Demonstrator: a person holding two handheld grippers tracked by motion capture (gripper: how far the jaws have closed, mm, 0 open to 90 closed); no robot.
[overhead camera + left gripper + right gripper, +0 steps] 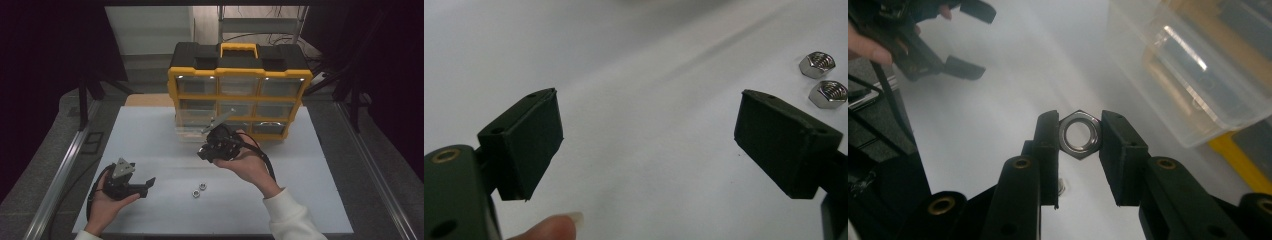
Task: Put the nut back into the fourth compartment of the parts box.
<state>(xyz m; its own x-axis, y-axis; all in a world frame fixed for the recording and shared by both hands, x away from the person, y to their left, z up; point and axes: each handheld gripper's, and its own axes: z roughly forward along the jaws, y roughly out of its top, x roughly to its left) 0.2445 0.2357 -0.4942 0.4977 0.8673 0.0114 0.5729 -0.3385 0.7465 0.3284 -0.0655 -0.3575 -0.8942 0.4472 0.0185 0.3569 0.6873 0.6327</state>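
High view: your right gripper (206, 150) hangs above the white tabletop (150, 135), just before the yellow organizer's (240, 95) pulled-out clear drawer (192, 131); bare surface lies to its left. Two loose nuts (199, 190) sit between your hands. Right gripper view: the jaws pinch a hex nut (1079, 134) by its flats. Left gripper view: your left gripper (649, 145) is spread wide, nothing between the jaws, nuts at upper right.
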